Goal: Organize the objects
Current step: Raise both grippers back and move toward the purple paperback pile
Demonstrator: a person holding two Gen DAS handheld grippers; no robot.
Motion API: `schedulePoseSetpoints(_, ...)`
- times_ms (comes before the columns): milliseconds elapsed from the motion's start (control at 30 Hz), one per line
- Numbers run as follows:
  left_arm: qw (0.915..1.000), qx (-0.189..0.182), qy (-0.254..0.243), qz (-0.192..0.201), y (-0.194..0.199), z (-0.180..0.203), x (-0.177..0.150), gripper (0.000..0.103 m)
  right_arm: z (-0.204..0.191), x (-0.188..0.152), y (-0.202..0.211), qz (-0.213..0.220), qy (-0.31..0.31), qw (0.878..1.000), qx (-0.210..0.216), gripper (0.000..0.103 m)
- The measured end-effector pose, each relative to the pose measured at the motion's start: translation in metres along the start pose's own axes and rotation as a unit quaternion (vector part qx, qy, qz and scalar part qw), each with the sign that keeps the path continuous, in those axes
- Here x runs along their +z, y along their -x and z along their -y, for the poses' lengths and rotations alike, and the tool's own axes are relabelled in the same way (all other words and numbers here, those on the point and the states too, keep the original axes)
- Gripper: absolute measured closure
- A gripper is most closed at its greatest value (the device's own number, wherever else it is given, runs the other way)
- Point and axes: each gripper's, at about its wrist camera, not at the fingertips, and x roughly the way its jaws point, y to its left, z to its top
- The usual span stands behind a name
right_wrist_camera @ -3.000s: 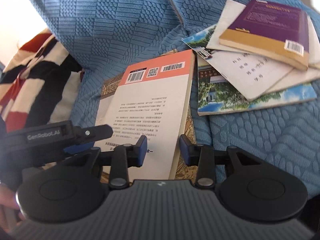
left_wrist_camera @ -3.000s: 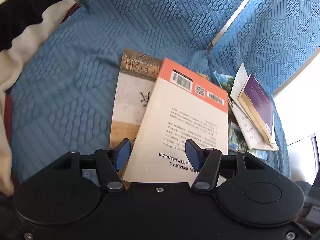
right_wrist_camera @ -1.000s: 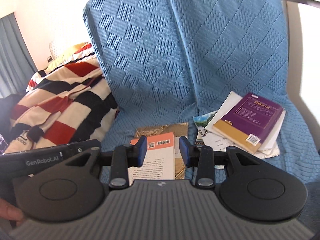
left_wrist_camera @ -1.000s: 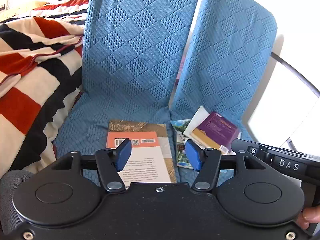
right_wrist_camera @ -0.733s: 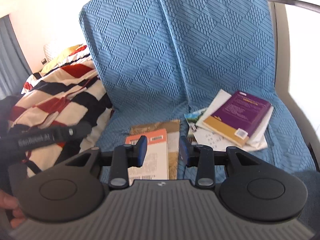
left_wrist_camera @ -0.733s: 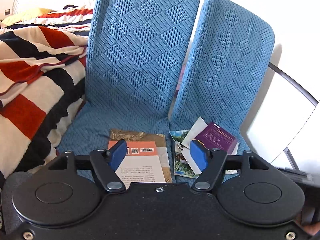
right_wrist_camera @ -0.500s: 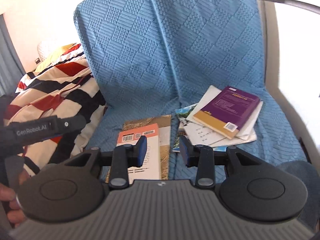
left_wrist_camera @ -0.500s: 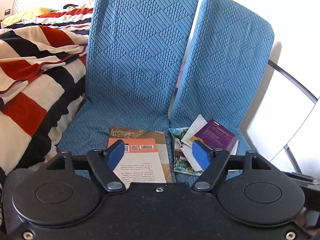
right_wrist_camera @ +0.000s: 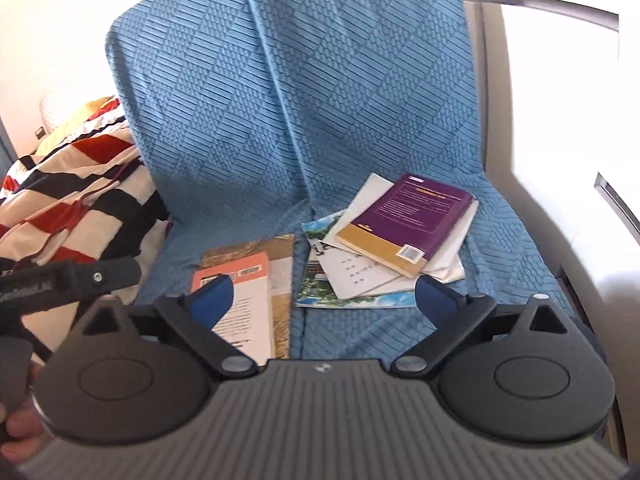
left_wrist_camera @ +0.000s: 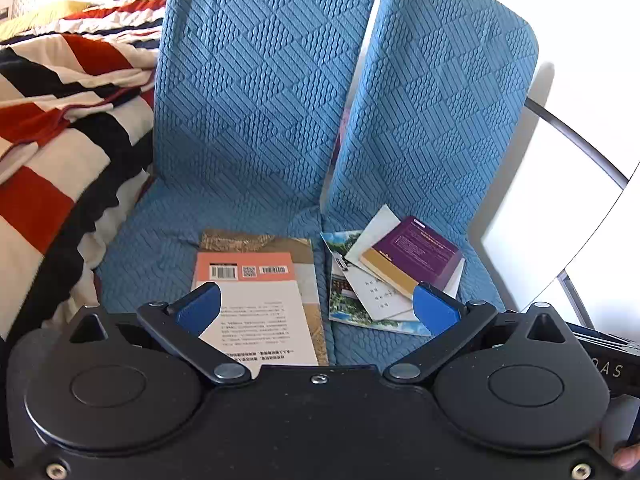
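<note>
Ahead of my left gripper (left_wrist_camera: 318,306) and a little below it lies the orange-and-white book (left_wrist_camera: 256,304), back cover up, on top of a brown-gold book (left_wrist_camera: 280,246). These two make one pile on the left seat of the blue sofa cover (left_wrist_camera: 248,92). Both pads of this claw are spread wide and nothing is between them; they have just been opening. The left pad (left_wrist_camera: 200,308) stands in front of the near corner of the orange book in the picture, but I cannot tell any contact there.

Ahead of my right gripper (right_wrist_camera: 324,300) and toward its right side is the second pile, on the right seat. I count four things in it: a purple book (right_wrist_camera: 412,216) on top, tilted, two white paper sheets or thin booklets (right_wrist_camera: 356,268) under it, and a landscape-photo magazine (right_wrist_camera: 320,292) at the bottom. The right claw is also wide with nothing between its pads, and it has just been opening too.

Two seat backs stand upright behind the piles, with a narrow gap between them. To the left of both claws a striped blanket (left_wrist_camera: 52,128) in red, black and cream lies just beside the left seat. A curved grey metal bar (right_wrist_camera: 540,4) passes to the right of the sofa. In the right wrist view a part of the left tool (right_wrist_camera: 68,280) and a hand (right_wrist_camera: 20,432) show at the left edge.
</note>
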Motion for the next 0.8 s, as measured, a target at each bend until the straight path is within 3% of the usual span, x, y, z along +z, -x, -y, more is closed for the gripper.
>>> schedulePoseSetpoints(800,0.9996,-0.020,-0.012,-0.017,-0.020,0.036,-0.002,0.001,0.037,-0.002,0.008,0.002,-0.002,1.000,-0.015,0.004)
